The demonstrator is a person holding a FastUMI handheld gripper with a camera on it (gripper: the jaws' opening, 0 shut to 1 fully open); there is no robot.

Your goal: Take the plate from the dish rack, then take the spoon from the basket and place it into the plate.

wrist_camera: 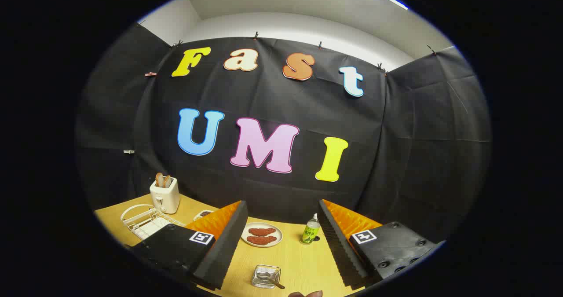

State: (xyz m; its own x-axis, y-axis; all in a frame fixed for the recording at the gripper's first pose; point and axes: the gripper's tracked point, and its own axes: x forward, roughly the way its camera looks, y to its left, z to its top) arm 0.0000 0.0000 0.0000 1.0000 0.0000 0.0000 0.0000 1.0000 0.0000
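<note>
Jaws of the gripper [281,244] stand wide apart and hold nothing, raised above the wooden bench [303,262]; nearest, between and just ahead of the fingers, a small clear square basket [266,276] holds the spoon [272,280], whose handle slants out over the rim; judged light, stiff and slick, the spoon is best pinched across the free handle, since the bowl sits low inside the container; something rounded shows at the very near edge, too little of it to identify; farther on, between the fingers, a pale plate [262,235] lies flat on the bench with two reddish pieces on it; a small green-labelled bottle [310,231] stands just beside the right finger; to the left, beyond the left finger, a white wire dish rack [145,220] sits on the bench with something flat and pale in it, probably the task's plate, though this cannot be told for certain; such a plate is judged rigid, smooth, breakable, and best taken by the rim; behind the rack a white toaster [165,195] carries two slices.
</note>
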